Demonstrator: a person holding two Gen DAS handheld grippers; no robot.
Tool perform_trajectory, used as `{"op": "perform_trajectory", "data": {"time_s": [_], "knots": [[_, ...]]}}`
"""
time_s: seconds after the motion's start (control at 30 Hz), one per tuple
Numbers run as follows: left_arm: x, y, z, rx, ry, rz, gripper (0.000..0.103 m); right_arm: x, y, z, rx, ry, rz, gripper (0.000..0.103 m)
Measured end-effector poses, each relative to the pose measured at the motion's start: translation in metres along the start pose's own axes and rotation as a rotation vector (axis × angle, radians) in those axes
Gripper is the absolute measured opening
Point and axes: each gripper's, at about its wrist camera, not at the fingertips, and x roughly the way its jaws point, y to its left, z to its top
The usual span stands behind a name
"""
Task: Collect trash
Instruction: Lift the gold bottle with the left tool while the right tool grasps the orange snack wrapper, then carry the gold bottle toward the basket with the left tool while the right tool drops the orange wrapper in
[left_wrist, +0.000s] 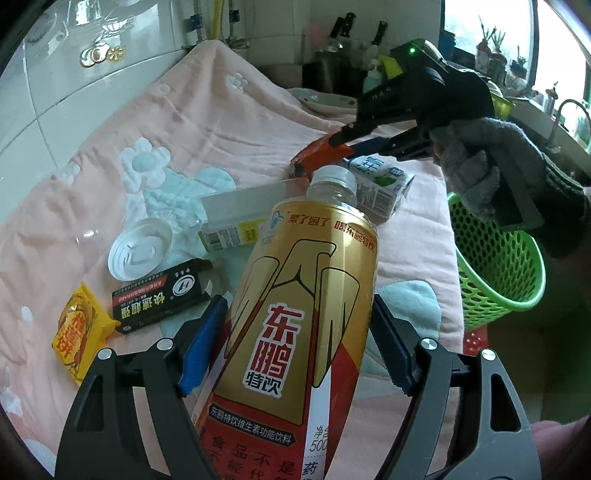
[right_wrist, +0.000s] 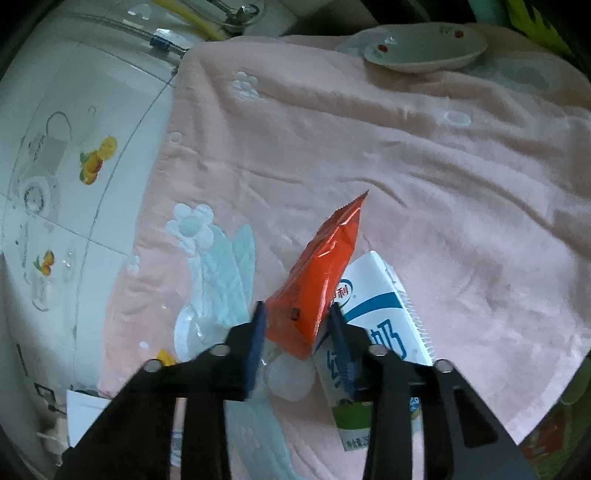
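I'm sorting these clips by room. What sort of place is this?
Probably a home kitchen: knives racked on a tiled wall, a tap by the window, and a dish on the cloth-covered counter.

Pink blanket (flower-patterned) over the surface; shallow dish at far edge; possibly knives behind.

The gold bottle reads "东鹏特饮" and "500"; the black box reads "快速超强".

Gold bottle, orange wrapper, both clamped
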Motion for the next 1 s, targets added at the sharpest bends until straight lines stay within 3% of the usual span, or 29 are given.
{"op": "perform_trajectory", "data": {"time_s": [0.07,0.23,0.63,1.0], "knots": [[0.0,0.0,-0.001,-0.005,0.004,0.004,0.075,-0.001,-0.001,-0.001,-0.002,-0.002,0.015,0.01],[-0.001,0.0,-0.002,-0.02,0.001,0.01,0.075,-0.017,0.006,-0.009,-0.043,-0.035,0.022,0.003],[-0.012,-0.022,-0.003,-0.021,-0.024,-0.01,0.075,-0.089,0.022,-0.047,-0.16,-0.109,0.048,0.003],[-0.024,-0.056,-0.001,0.007,-0.055,-0.046,0.075,-0.165,0.005,-0.101,-0.241,-0.192,0.025,0.003]]}}
